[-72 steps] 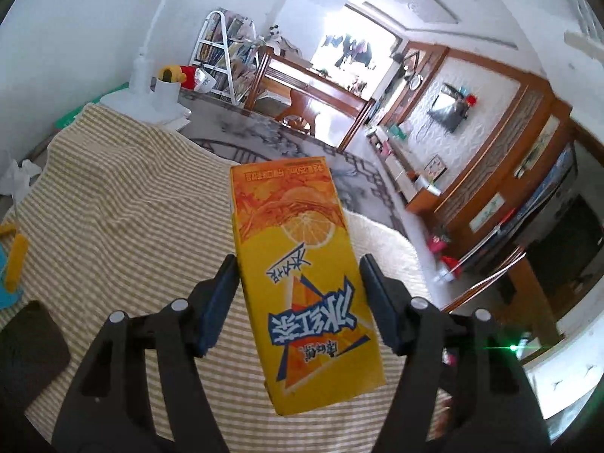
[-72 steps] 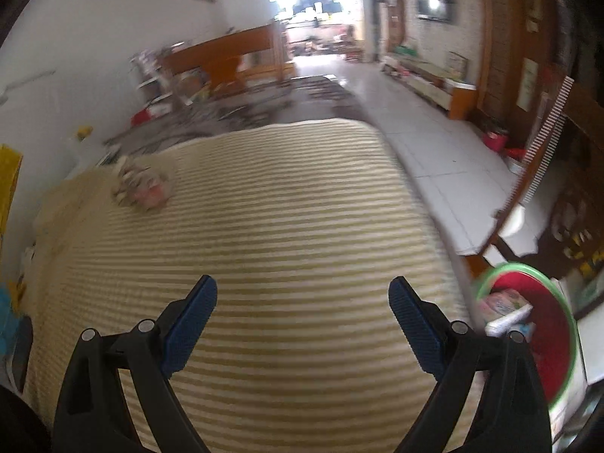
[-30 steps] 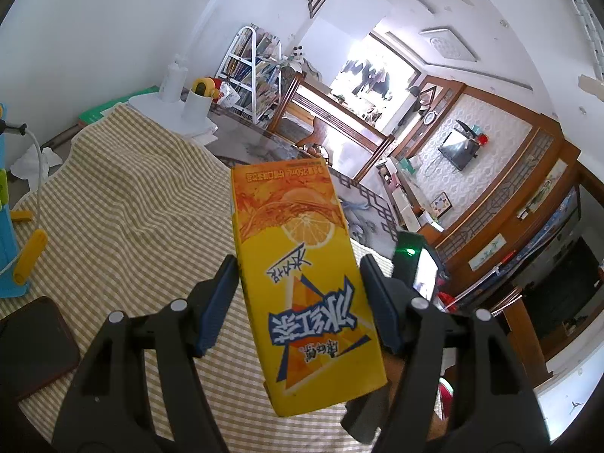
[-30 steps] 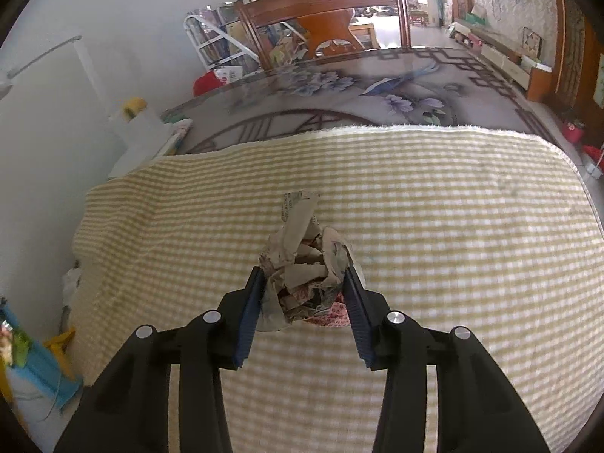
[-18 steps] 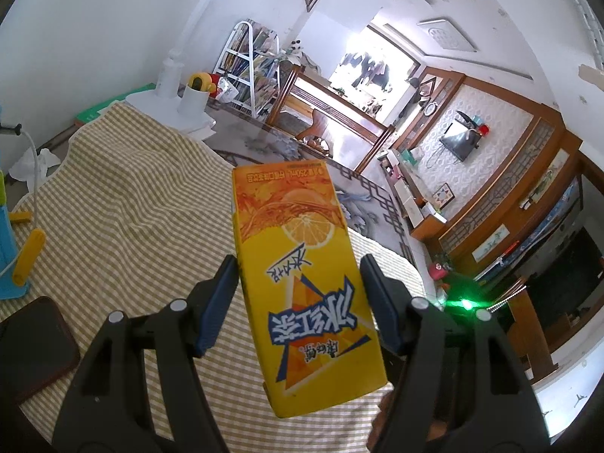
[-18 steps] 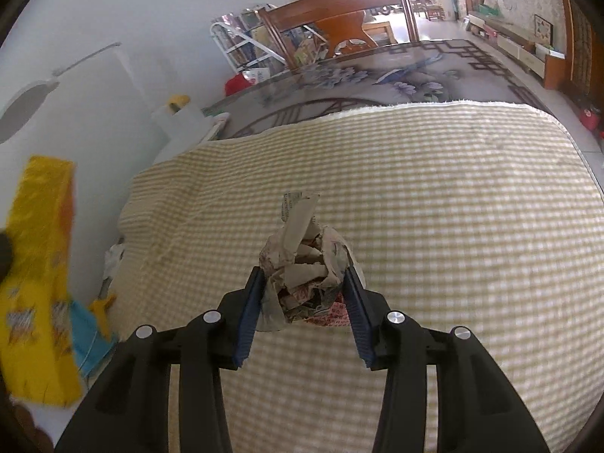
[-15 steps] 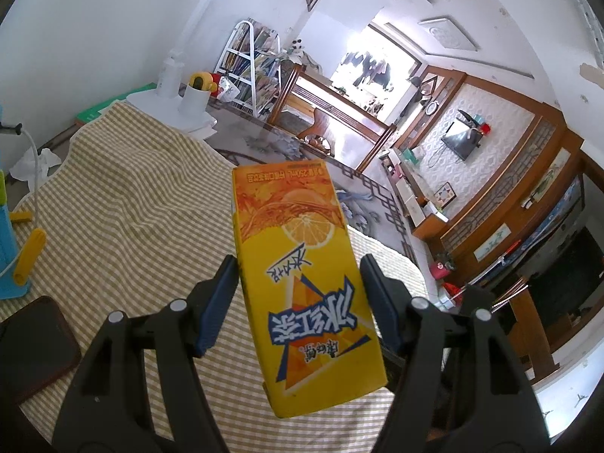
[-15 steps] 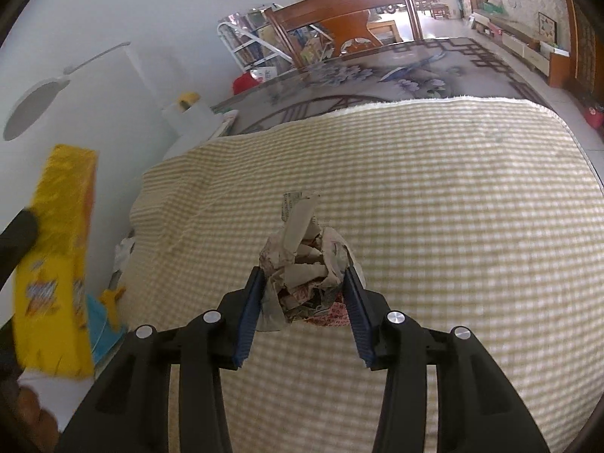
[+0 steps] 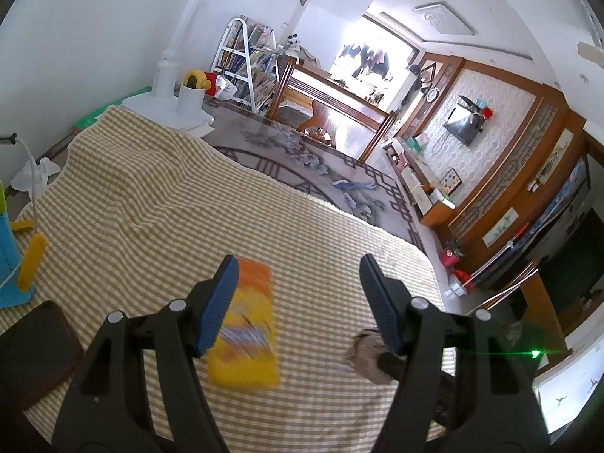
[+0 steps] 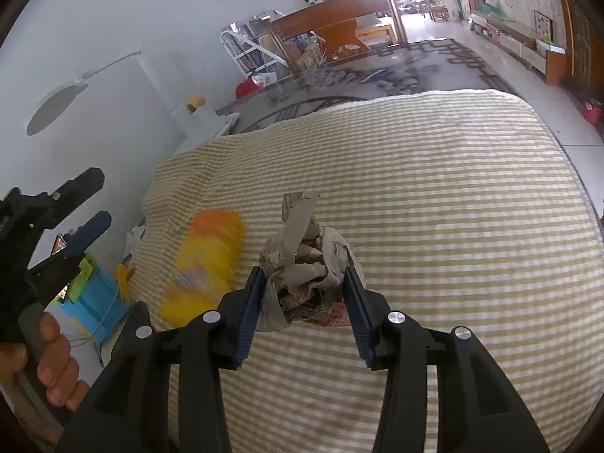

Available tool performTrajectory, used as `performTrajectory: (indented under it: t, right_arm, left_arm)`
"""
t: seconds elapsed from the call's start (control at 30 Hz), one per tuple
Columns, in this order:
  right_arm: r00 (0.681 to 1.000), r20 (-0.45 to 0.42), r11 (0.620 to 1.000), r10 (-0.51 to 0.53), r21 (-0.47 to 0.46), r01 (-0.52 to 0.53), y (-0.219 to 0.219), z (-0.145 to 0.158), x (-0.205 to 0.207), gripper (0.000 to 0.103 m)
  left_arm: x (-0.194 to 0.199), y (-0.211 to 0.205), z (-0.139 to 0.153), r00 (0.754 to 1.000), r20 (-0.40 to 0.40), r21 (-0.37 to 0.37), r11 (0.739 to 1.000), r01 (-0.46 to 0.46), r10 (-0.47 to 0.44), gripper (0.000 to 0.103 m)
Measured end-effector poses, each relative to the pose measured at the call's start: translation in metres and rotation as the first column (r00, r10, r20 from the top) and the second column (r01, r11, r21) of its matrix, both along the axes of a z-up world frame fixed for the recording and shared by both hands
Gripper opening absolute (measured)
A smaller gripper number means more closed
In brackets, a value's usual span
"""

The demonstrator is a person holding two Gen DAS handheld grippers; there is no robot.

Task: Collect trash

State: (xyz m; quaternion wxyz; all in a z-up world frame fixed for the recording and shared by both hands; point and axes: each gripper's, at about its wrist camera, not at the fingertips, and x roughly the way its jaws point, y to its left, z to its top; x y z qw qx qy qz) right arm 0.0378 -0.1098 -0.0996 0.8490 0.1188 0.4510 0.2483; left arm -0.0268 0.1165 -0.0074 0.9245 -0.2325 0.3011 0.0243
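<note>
- The left tool (image 9: 298, 302) is standing open and empty above the blurred yellow juice carton (image 9: 245, 324), which is clear of its pads.
- The right tool (image 10: 304, 302) is clamping a crumpled paper wad (image 10: 305, 264) over the checked desk cloth (image 10: 434, 196).

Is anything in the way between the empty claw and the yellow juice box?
No, nothing visible. The left gripper is open, and the box shows blurred just beyond its fingers, over the checked cloth, with only air between.

bright daylight blown out at far doorway (image 9: 372, 53), heavy fisheye edge warp, yellow carton (image 9: 245, 328) motion-blurred, green lens flare
</note>
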Motion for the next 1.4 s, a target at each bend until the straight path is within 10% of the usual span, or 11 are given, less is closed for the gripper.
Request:
performTrajectory:
  t: [0.5,0.8,1.4]
  right_arm:
    - [0.995,0.089,0.995,-0.044,-0.083,0.052,-0.071,0.017,-0.026,0.043]
    - [0.979,0.121,0.984,-0.162,-0.058,0.170,-0.128,0.012,-0.036,0.043]
    - [0.978,-0.015,0.970,-0.207,0.125,0.207,-0.162,0.005,-0.036,0.044]
  left_arm:
    - [0.010,0.027,-0.021,0.991,-0.121,-0.057,0.997,-0.060,0.053,0.068]
    - [0.017,0.037,-0.024,0.972,-0.227,0.103,0.994,-0.039,0.062,0.078]
    - [0.066,0.028,-0.099,0.837,-0.539,0.135,0.990,-0.030,0.098,0.072]
